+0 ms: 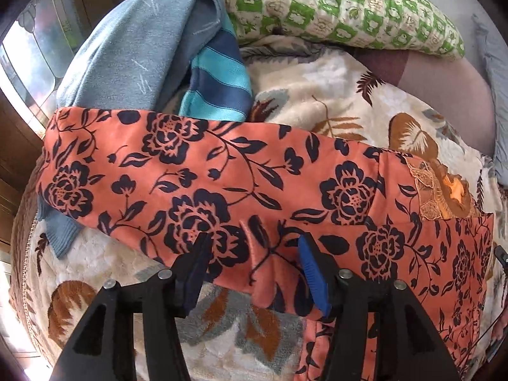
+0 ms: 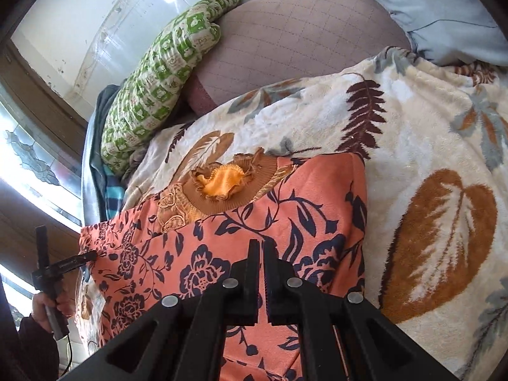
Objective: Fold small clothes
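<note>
Left hand-held gripper (image 1: 254, 254): jaws spread wide and released, one finger at each side of a raised pleat in the near edge of the orange floral garment (image 1: 222, 174); the blue-padded finger (image 1: 312, 273) rested on the cloth, nothing pinched between the two.

Right hand-held gripper (image 2: 262, 254): jaws drawn nearly together, only a thin slit between them, poised over the garment's lower body; whether any cloth was caught in the slit could not be told.

The garment lay on the bed, spread flat upon a cream leaf-print blanket (image 2: 428, 158), with its frilled brown-and-orange collar (image 2: 222, 181) toward the pillows and one sleeve stretched out across the left wrist view. The sleeve's far end overlapped a grey-blue sweater (image 1: 127, 47), whose ribbed cuff showed below it, and a teal-and-navy striped piece (image 1: 219, 85) lay just beside.

A green-checked pillow (image 1: 343, 9) sat at the head of the bed beside a mauve quilted cushion (image 2: 301, 31) and pale blue bedding (image 2: 444, 9).

Open blanket lay right of the garment's straight side edge. A window with leaded glass (image 2: 28, 158) bordered the left.

No containers appeared.
</note>
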A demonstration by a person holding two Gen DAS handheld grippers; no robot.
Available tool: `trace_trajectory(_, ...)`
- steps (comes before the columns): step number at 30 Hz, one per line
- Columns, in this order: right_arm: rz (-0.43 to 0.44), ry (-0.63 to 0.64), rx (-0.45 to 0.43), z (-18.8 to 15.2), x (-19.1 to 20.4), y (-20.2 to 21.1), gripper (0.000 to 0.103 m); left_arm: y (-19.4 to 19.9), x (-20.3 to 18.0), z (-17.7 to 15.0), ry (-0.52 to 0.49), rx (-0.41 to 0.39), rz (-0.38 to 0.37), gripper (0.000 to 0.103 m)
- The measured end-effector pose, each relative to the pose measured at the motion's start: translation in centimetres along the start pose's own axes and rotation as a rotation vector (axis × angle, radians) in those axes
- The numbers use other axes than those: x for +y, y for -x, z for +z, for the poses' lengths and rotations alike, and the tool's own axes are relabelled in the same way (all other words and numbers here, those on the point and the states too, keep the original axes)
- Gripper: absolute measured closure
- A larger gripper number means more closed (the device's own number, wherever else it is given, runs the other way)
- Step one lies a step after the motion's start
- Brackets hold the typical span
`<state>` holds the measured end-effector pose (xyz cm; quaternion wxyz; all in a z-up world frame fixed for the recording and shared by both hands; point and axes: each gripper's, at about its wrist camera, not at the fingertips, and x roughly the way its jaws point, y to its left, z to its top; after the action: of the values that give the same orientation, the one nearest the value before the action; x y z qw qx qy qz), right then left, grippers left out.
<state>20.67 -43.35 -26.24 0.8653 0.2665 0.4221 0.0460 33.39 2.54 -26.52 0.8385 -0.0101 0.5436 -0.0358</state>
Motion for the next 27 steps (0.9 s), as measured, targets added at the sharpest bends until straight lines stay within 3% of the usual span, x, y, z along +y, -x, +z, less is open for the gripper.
trace_trajectory(3, 0.039, -0.049, -0.02, 0.6, -1.1, 1.0, 0.099, 1.6, -2.3, 0.8, -0.031, -0.078, -0.005, 0.045)
trace_trajectory(6, 0.046, -0.1, -0.078, 1.6, -2.7, 2.8, 0.099, 3.4, -6.4, 2.0, -0.172, -0.163, 0.107, 0.045)
trace_trajectory(9, 0.046, -0.161, -0.121, 2.1, -4.7, 4.2, 0.099, 5.4, -11.2, 2.3, -0.276, -0.246, 0.023, 0.044)
trace_trajectory(12, 0.052, -0.224, -0.158, 2.1, -6.6, 5.3, 0.099, 5.4, -17.9, 1.8, -0.373, -0.225, -0.115, 0.038)
trace_trajectory(17, 0.097, -0.234, -0.113, 1.2, -8.1, 5.8, 0.098, 3.4, -29.1, 0.3, -0.492, -0.141, -0.301, 0.038)
trace_trajectory(23, 0.099, -0.256, -0.134, -1.2, -11.1, 8.8, 0.098, 0.7, -39.9, -0.6, -0.609, -0.067, -0.408, 0.035)
trace_trajectory(27, 0.126, -0.297, -0.167, -2.1, -13.4, 10.3, 0.098, -1.8, -42.4, -0.4, -0.673, -0.004, -0.43, 0.031)
